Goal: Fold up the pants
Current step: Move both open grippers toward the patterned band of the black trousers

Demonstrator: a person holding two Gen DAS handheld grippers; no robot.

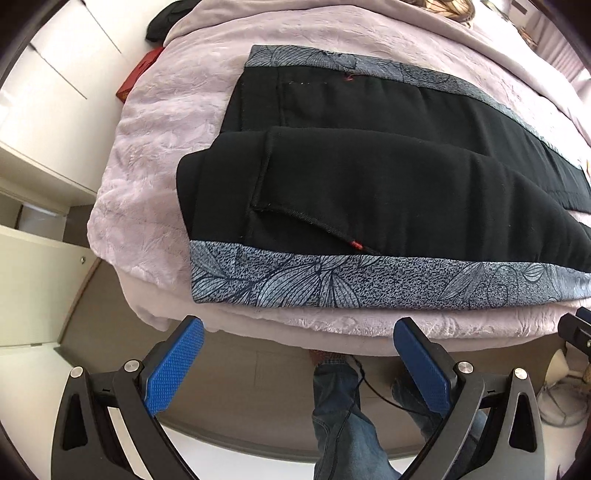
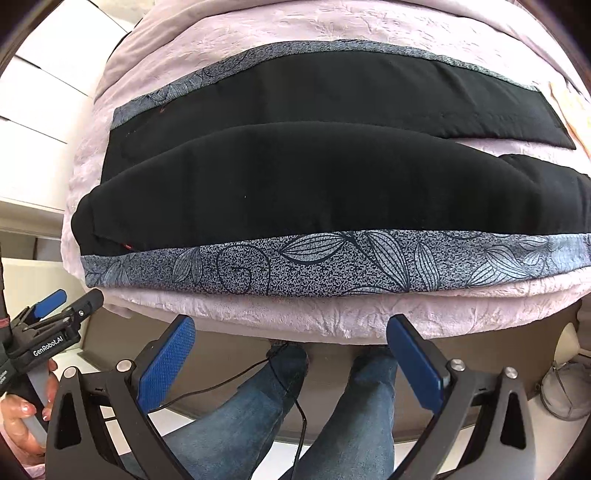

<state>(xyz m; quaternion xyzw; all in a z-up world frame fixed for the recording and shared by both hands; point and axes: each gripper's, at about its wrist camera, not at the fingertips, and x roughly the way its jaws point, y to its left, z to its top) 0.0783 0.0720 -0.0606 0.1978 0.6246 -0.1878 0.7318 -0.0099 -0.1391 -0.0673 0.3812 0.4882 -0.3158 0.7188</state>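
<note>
Black pants (image 1: 369, 184) with grey leaf-print side stripes (image 1: 332, 284) lie spread flat on a pink-covered bed (image 1: 159, 147). One leg runs along the near edge, the other further back. The waist end is at the left. My left gripper (image 1: 297, 328) hangs open just off the bed's near edge, nothing between its blue pads (image 1: 173, 365). In the right wrist view the same pants (image 2: 314, 177) fill the middle, and my right gripper (image 2: 291, 325) is open below the near stripe (image 2: 332, 266), apart from the cloth. The left gripper (image 2: 70, 299) shows at that view's left edge.
The person's jeans-clad legs (image 2: 258, 413) stand on the floor against the bed, with a thin black cable (image 2: 295, 398) hanging by them. White wardrobe doors (image 1: 55, 74) are at the left. A red box (image 1: 140, 74) and a dark garment (image 1: 162, 22) lie at the bed's far left.
</note>
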